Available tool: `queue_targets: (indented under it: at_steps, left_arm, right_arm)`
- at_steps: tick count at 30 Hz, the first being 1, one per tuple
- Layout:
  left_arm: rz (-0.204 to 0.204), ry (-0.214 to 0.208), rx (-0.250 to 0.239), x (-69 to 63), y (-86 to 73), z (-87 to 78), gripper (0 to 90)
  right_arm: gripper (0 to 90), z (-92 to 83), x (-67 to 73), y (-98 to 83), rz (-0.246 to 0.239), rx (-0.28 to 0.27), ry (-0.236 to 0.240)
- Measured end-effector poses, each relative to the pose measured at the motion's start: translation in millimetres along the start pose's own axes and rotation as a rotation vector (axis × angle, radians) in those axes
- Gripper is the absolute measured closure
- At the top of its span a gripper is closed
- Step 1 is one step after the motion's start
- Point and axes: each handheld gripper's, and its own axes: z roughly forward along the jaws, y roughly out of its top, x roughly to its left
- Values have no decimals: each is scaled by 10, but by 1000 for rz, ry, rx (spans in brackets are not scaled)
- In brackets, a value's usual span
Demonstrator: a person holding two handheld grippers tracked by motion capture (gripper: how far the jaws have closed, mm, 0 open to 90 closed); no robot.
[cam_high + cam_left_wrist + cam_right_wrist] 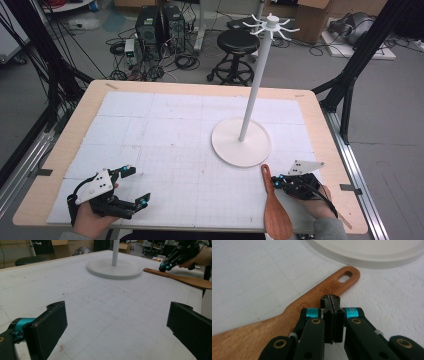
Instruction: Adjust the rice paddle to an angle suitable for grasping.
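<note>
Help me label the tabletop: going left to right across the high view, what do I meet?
left gripper → white stand → wooden spatula → right gripper

We hold two black grippers with teal joint caps, brass screws, grey three-cornered top plates and trailing black cables; our sleeves are grey.
</note>
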Motion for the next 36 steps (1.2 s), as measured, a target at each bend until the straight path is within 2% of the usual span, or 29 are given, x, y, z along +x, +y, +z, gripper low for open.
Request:
queue_targets:
  at_steps: [10, 19, 21, 23, 24, 26, 28, 30, 31, 33, 35, 36]
  left_arm:
    - [0, -1, 4, -6, 0, 5, 34]
    - [0, 3, 0, 1, -3, -3, 34]
    - [-1, 2, 0, 0, -2, -4, 34]
    - [0, 4, 0, -1, -1, -5, 35]
    - [0, 3, -1, 0, -2, -3, 34]
    - [0, 3, 1, 1, -3, -4, 34]
    - [-2, 5, 1, 0, -3, -5, 34]
    - [-2, 5, 1, 0, -2, -7, 34]
    - [-2, 5, -1, 0, -2, -7, 34]
    - [-2, 5, 1, 1, -1, -11, 34]
    - [2, 6, 2, 4, 0, -15, 34]
    - [2, 6, 2, 5, 0, -14, 34]
  right_arm:
    - [898, 75, 7, 76, -10, 2, 28]
    - [898, 220, 143, 268, -78, 41, 65]
    - [899, 243, 171, 299, -88, 43, 92]
    - [899, 260, 206, 330, -106, 53, 81]
    - [899, 266, 216, 338, -105, 52, 98]
    - [898, 286, 256, 359, -123, 58, 97]
    - [898, 303, 286, 381, -126, 60, 125]
    - [898, 317, 322, 407, -144, 70, 118]
    - [898, 324, 334, 417, -148, 71, 132]
    - [899, 338, 370, 437, -160, 79, 126]
    - [899, 351, 390, 448, -157, 75, 146]
    - [898, 360, 404, 455, -172, 77, 142]
